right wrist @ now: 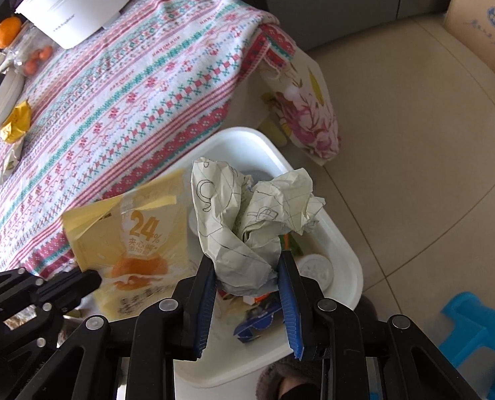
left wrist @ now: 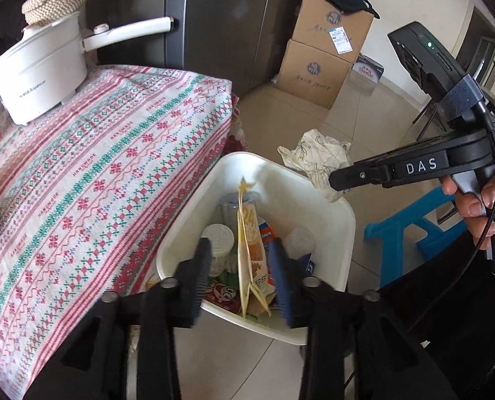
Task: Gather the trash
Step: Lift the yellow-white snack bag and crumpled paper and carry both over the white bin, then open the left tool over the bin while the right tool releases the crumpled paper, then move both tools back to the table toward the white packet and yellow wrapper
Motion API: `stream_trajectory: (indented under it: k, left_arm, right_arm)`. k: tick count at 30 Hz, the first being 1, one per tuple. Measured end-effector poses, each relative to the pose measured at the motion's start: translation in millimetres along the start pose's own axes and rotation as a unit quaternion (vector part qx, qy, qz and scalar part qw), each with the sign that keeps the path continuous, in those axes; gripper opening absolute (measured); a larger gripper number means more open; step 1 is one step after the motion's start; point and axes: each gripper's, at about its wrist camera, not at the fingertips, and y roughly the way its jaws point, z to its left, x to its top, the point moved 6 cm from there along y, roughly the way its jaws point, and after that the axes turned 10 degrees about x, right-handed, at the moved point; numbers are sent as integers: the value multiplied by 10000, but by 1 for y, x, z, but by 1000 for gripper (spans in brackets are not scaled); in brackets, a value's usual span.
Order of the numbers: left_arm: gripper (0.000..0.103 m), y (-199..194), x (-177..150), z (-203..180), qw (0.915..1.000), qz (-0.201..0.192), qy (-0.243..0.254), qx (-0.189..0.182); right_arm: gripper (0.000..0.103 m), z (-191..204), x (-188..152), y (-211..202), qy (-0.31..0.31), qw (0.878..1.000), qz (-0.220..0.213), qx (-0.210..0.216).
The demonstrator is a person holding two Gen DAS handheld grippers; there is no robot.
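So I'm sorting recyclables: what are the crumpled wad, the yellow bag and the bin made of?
Wad: matte paper, sharp creases, pen lines. Yellow bag: glossy plastic film, probably; it's shiny and partly see-through. Bin: smooth white moulded plastic, by its rounded rim.

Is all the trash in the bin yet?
Not yet. The white bin already holds cups and wrappers. Above it, the left gripper appears open with the yellow snack bag between its fingers, and the right gripper pinches the crumpled paper. A yellow wrapper and another scrap beside it lie on the tablecloth, still to collect.
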Motion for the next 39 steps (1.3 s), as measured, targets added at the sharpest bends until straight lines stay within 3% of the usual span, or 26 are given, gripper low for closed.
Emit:
stream_trajectory:
  k: [2,8,14,17,18,21,25,33,39]
  left_arm:
    - [64,-7,2,9,9999,-72,-103,110]
    - [71,-22,8,47,9976,-102,-485,481]
    - [77,-26,3,88,9914,128,-873,967]
    - [80,-34,0,109,9873,148,-1123,1112]
    - [82,-36,-1,115,9862,155,-1191,1143]
    - [86,-45,-5,132,9828,196,-1316,1282]
    - [90,-56,-15,154,9774,287,-1395,1559]
    - [90,-82,-28,218,9610,406,-1821,2043]
    - [91,-97,-40,269,9477,389,-2059,2405]
  right_arm:
    - [33,2,0,2,-49,10000,45,-21]
    - [33,6,-6,14,-178,9993,298,-120]
    - [34,12,-15,28,-302,9974,635,-184]
    - [38,15,-17,32,-244,9968,757,-78]
    - [44,16,-17,33,-231,9968,770,-41]
    - [65,22,-15,31,-243,9975,663,-38]
    - [74,36,-8,24,-327,9984,457,81]
    - [75,77,15,19,-597,9979,258,-8]
    - [76,145,45,24,-1143,9932,-31,225]
